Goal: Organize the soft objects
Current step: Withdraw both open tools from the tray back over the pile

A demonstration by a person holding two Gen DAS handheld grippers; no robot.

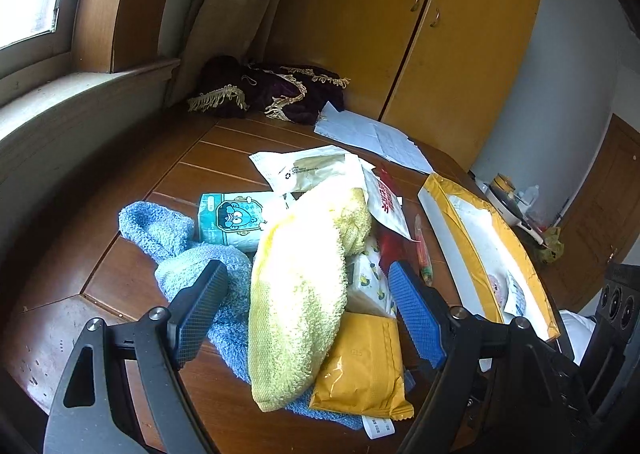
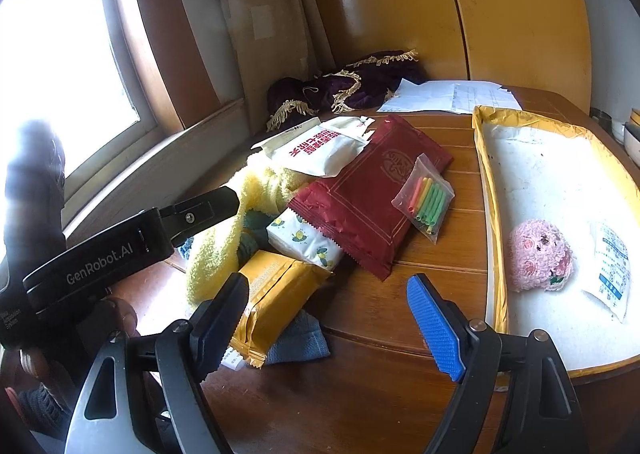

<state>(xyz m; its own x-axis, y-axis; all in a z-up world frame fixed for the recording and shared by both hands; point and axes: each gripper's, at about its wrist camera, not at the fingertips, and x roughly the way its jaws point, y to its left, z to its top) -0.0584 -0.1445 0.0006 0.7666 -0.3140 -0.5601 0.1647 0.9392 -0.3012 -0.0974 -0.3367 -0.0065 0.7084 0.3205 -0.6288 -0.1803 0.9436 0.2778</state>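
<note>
Yellow towel [image 1: 296, 286] on wooden table [image 1: 132, 221] (cluttered)

Daylight from window [image 2: 60, 65] at left, blown out white. Glare washes yellow towel [image 1: 296, 274]. Right side dimmer. Fisheye bends edges; corners vignetted dark, near left blurred.

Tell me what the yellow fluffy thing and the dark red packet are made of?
The yellow towel looks like terry cloth: its surface is loopy and fuzzy, and it sags over the pile. The dark red packet looks like thin plastic film, possibly foil-lined: it is smooth, creased, slightly shiny, with a zigzag sealed edge. Neither can be told for sure from looks alone.
</note>
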